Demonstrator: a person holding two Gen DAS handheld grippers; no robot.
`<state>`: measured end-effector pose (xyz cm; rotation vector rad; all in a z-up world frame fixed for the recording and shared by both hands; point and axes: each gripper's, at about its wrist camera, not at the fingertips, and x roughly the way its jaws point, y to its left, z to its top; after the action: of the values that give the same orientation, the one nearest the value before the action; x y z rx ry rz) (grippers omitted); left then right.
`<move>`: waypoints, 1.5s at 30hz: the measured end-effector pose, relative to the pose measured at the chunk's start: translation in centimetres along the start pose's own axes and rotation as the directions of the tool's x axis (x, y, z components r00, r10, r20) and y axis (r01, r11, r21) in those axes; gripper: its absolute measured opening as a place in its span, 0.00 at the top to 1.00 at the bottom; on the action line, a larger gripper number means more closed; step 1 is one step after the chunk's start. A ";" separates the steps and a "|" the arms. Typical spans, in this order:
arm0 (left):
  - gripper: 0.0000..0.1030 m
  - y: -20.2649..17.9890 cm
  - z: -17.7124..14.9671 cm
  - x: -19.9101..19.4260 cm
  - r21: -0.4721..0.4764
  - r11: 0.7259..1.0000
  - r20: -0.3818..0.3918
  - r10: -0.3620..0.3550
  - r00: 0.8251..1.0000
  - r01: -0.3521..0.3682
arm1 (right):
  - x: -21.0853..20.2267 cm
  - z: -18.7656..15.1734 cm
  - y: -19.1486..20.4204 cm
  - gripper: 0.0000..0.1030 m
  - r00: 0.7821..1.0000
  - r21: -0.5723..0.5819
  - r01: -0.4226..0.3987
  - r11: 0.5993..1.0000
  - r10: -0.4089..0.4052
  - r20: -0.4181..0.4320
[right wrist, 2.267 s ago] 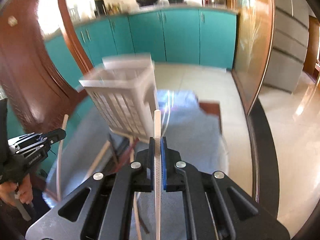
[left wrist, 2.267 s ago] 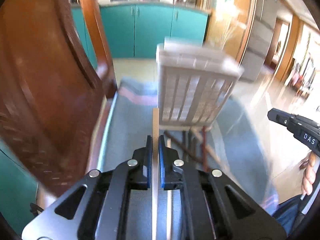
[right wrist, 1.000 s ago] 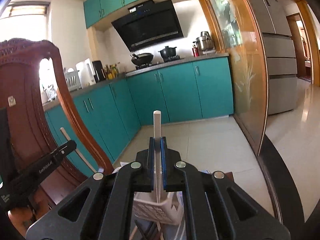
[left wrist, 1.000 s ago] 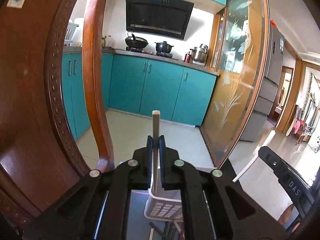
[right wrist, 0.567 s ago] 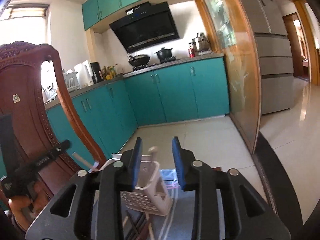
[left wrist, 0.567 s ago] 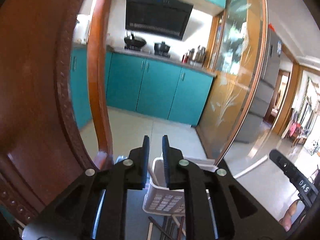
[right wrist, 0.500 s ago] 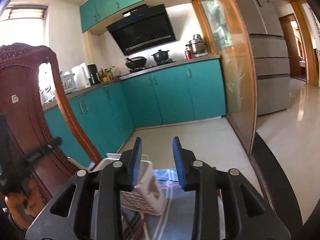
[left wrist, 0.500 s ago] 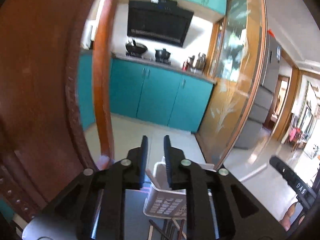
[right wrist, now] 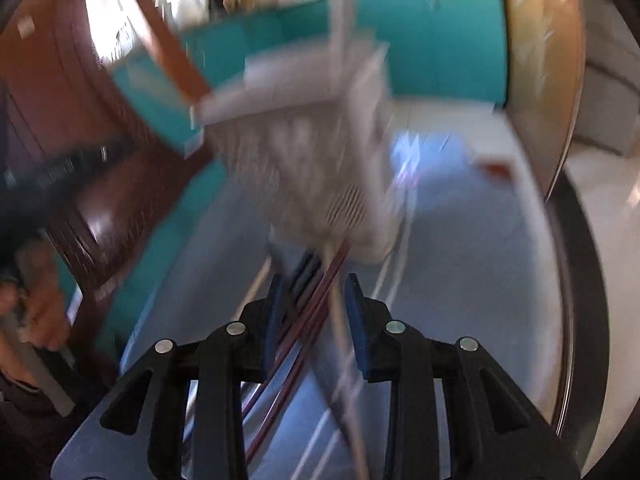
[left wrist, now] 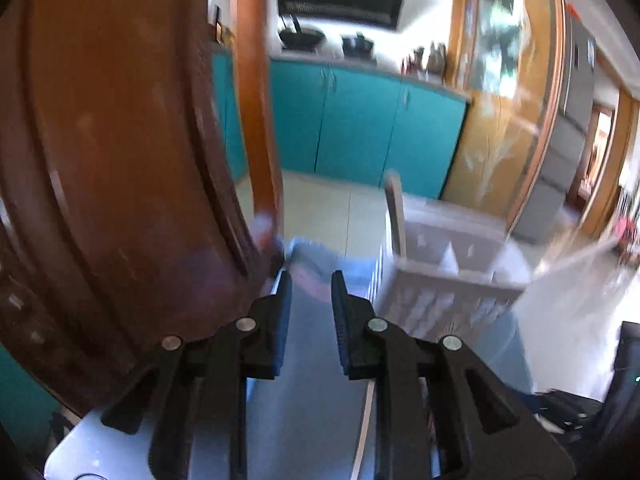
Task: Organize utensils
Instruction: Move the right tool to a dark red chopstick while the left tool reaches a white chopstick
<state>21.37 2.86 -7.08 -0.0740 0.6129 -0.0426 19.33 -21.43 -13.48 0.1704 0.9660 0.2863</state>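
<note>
- The dark carved wooden chair back (left wrist: 120, 168) fills the left wrist view to the left of the basket; the right wrist view shows only a blurred slice of it (right wrist: 80, 128).
- The bench under its blue-grey cloth (left wrist: 312, 400) carries everything; the right wrist view shows far more of that cloth (right wrist: 460, 260), reaching past the basket on the side away from the chair.
- The white slatted plastic utensil basket (left wrist: 440, 280) stands on the cloth. The left wrist view looks down on its open top, with one pale wooden chopstick (left wrist: 396, 216) upright in the corner nearest the chair. The right wrist view shows its side wall (right wrist: 312, 152), heavily blurred, with a pale stick (right wrist: 342, 20) rising out of the top.
- Only the right wrist view shows the loose dark red and pale chopsticks (right wrist: 320, 312) lying on the cloth in front of the basket.
- The left tongs (left wrist: 311, 300) stand spread with nothing between them, over bare cloth between chair and basket.
- The right tongs (right wrist: 312, 304) are spread wider, straddling the loose chopsticks; blur hides whether they touch any.
</note>
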 end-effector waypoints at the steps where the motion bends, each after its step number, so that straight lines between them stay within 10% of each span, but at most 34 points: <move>1: 0.79 -0.4 -0.3 0.5 0.027 0.999 -0.024 0.017 1.000 -0.017 | 0.9 -0.1 0.0 0.70 1.000 0.009 0.001 1.000 0.000 -0.023; 17: 0.68 -0.8 -5.9 6.0 0.141 0.988 -0.370 -0.013 0.929 0.070 | 2.6 0.8 -2.1 0.90 0.991 0.160 -0.050 0.986 0.069 -0.117; 26: 0.68 -2.8 -8.4 7.2 0.187 0.976 -0.430 -0.022 0.903 0.113 | 2.2 1.9 -6.8 0.91 0.962 0.054 0.179 0.982 -0.163 -0.219; 45: 0.64 -5.7 -10.6 7.6 0.238 0.964 -0.440 0.001 0.898 0.115 | 2.8 1.5 -6.2 0.88 0.953 0.034 0.244 0.969 -0.233 -0.192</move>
<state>21.39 -3.94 -19.66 0.1775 1.0522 -0.2008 23.06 -26.46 -16.51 0.0785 1.1700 0.0518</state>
